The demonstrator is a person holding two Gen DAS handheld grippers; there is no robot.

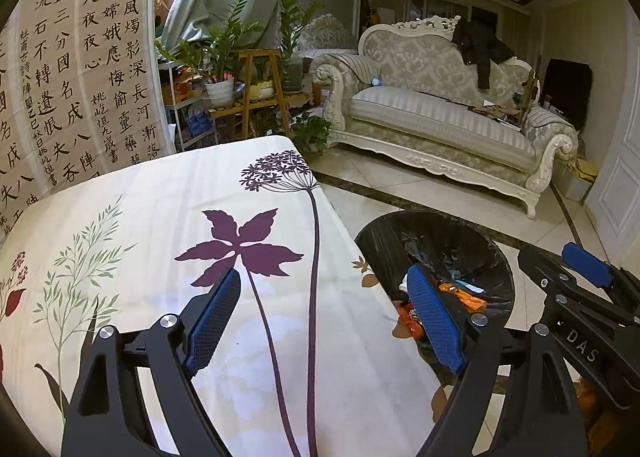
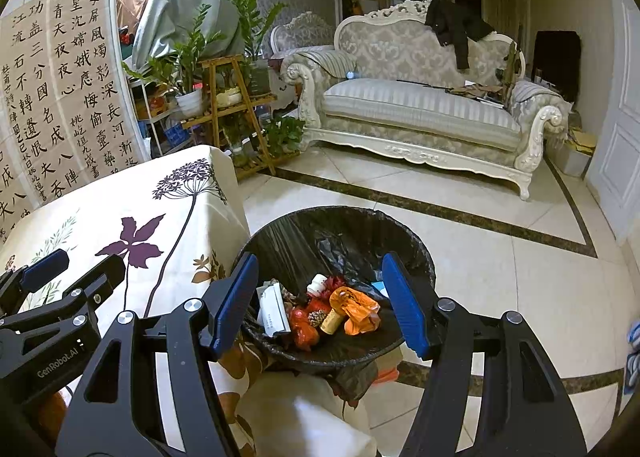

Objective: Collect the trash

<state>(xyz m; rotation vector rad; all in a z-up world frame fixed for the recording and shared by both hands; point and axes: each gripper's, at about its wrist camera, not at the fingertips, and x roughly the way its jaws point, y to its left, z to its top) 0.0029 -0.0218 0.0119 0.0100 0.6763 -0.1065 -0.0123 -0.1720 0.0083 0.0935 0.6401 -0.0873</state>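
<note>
Nearest the right wrist camera, the right gripper (image 2: 320, 301) hangs over the trash bin (image 2: 416, 253), jaws apart with nothing between the blue pads; its position above the bin mouth suits a drop, and the empty jaws suggest the release is already done. Inside the black liner lies the collected trash: an orange wrapper (image 2: 356, 309), a cork (image 2: 332, 321), a red wrapper (image 2: 302, 327), a white carton (image 2: 274, 311) and a small white cup (image 2: 318, 284).

Over the table (image 1: 120, 217) the left gripper (image 1: 320, 297) hovers, jaws wide apart and empty, one pad above the flowered cloth and the other past the table edge toward the bin. No trash shows on the visible part of the cloth, so the task appears close to complete.

Placement note: the bin stands on the floor (image 2: 480, 277) just beside the table corner, which keeps the carry from table to bin short.
</note>
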